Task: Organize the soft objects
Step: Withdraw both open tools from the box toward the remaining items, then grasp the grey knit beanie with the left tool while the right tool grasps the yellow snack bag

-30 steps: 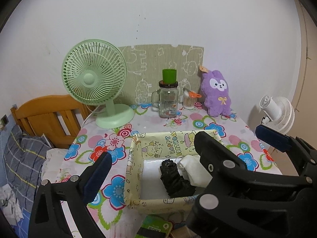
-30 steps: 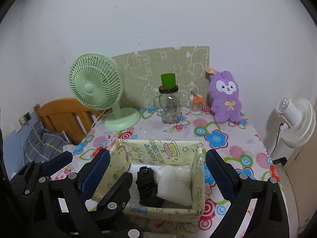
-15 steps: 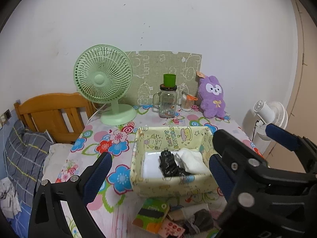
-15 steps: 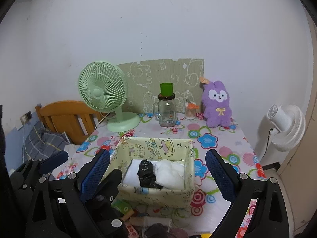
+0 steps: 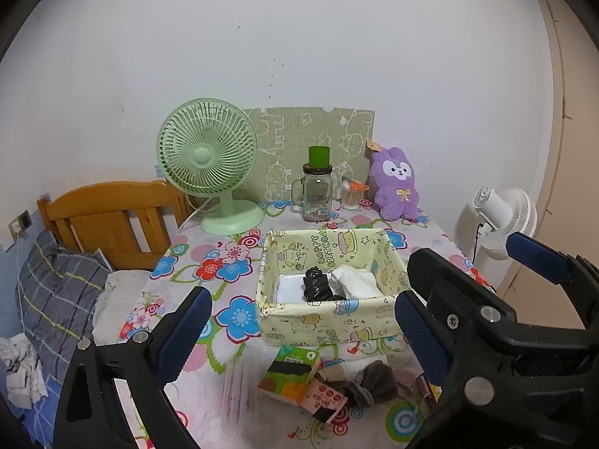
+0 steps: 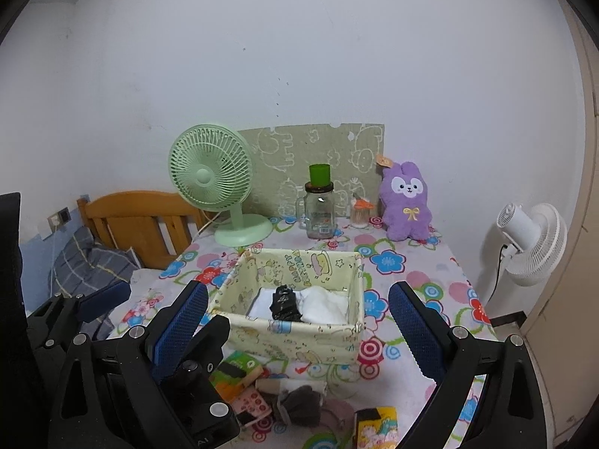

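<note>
Grey sock: light, limp, bunched on the surface before the basket. Pinch its thick middle. Your left gripper and right gripper: jaws released, empty.

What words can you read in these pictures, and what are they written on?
"HAPPY BIRTHDAY": inside back wall of the pale yellow cartoon-print fabric box.
Label on the clear glass handled jar: too small to read.
Print on the green and orange packet: too blurred to read.
</note>
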Tool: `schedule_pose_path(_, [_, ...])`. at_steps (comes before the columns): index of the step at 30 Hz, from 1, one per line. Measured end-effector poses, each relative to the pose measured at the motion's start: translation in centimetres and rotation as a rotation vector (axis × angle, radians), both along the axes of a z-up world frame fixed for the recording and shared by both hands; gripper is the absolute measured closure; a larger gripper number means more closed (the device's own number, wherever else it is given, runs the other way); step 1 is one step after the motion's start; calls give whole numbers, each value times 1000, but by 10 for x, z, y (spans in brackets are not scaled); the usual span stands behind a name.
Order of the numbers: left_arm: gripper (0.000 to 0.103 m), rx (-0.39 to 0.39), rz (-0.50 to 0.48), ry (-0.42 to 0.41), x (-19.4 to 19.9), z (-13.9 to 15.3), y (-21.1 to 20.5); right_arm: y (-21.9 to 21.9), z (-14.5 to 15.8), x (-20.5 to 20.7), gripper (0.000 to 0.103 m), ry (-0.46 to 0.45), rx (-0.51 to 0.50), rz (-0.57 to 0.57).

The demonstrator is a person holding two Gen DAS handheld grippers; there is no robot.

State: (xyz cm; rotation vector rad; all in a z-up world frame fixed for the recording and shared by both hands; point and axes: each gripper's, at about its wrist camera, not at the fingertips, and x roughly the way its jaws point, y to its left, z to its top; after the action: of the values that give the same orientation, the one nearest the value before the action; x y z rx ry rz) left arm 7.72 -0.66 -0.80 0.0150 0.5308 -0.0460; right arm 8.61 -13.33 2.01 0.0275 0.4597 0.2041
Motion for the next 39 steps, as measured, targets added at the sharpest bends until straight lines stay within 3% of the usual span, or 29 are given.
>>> schedule_pose_path(12, [4,-26,-5,-6,-29,-14,-6,-8,-11,-32,4,-6,8,-17])
schedule_pose_path(21, [4,-56,-22,36,-38,-46,-12,-15,-44,-44,4,25,-4,-49])
schedule_pose_path(31, [4,-34,-43,36,-40,-75,-24,-27,-77,-48,4,57,-11,-87])
schedule_pose_path(39, [4,-45,-63,89,-32,-99,-32,-37,-103,-43,4,106,-3,-105])
